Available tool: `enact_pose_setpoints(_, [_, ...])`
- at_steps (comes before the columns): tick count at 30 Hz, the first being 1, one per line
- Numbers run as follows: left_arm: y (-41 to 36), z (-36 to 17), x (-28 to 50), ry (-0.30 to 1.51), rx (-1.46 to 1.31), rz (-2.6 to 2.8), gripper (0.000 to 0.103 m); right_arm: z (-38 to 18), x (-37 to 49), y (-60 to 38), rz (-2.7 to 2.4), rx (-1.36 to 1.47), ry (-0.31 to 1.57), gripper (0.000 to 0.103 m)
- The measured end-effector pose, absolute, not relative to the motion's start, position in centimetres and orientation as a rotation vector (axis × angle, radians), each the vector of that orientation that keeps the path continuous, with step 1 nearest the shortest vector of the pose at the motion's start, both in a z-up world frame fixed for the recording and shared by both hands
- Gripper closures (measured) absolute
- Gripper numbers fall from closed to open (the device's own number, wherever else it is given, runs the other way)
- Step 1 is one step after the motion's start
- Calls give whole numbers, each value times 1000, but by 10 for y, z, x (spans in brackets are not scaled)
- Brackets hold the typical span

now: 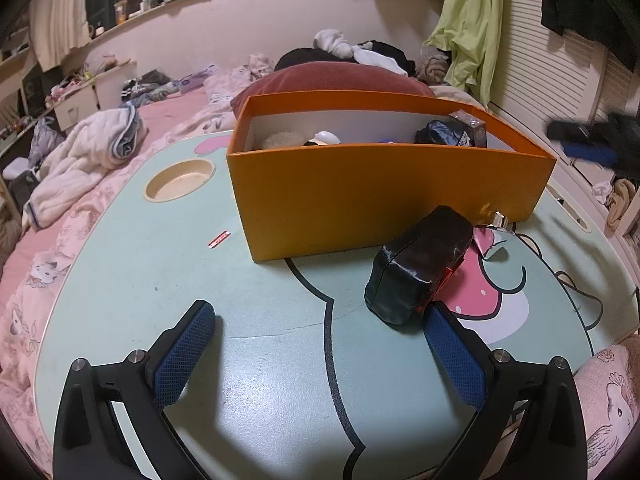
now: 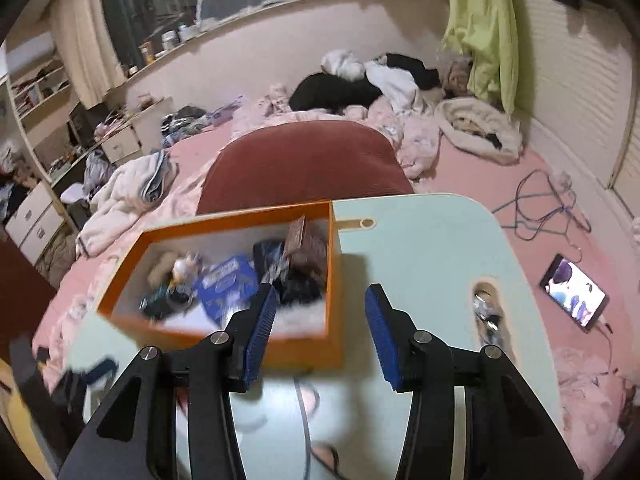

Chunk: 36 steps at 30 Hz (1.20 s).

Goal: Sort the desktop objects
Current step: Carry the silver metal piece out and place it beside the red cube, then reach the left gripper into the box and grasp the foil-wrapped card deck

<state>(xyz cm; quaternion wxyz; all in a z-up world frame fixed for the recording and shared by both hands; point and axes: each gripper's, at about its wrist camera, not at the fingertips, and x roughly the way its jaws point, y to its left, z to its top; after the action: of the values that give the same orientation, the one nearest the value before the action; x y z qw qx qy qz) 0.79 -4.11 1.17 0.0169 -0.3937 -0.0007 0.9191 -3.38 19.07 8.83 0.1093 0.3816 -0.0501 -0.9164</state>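
Left gripper [image 1: 320, 344] open, empty, beside black pouch [image 1: 420, 264] — centre it, close on its middle; right gripper [image 2: 320, 332] apart, empty — orange box [image 1: 384, 192] next

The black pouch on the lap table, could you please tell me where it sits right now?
In the left wrist view, the black pouch lies on the green lap table, just in front of the orange box, toward its right end.

The box [image 1: 384, 196] stands on the lap table [image 1: 160, 264]; the pouch [image 1: 420, 266] lies just before it.
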Motion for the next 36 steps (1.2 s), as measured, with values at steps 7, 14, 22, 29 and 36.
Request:
enact_pose_setpoints(7, [-41, 12, 8, -3, -1223, 2857, 0, 33, -1, 180, -2563, 1297, -39, 55])
enact_pose_setpoints(14, [-44, 14, 7, -31, -1211, 2853, 0, 22, 9, 154, -2583, 1300, 172, 12])
enact_pose_setpoints(22, [-89, 65, 39, -282, -887, 3008, 9, 16, 16, 165, -2610, 1336, 144, 1])
enact_pose_setpoints(29, [-55, 135, -16, -346, -863, 2693, 35, 15, 16, 166, -2614, 1336, 142, 1])
enact_pose_setpoints(36, [37, 117, -164, -362, -1312, 2417, 64, 16, 16, 166, -2615, 1333, 140, 1])
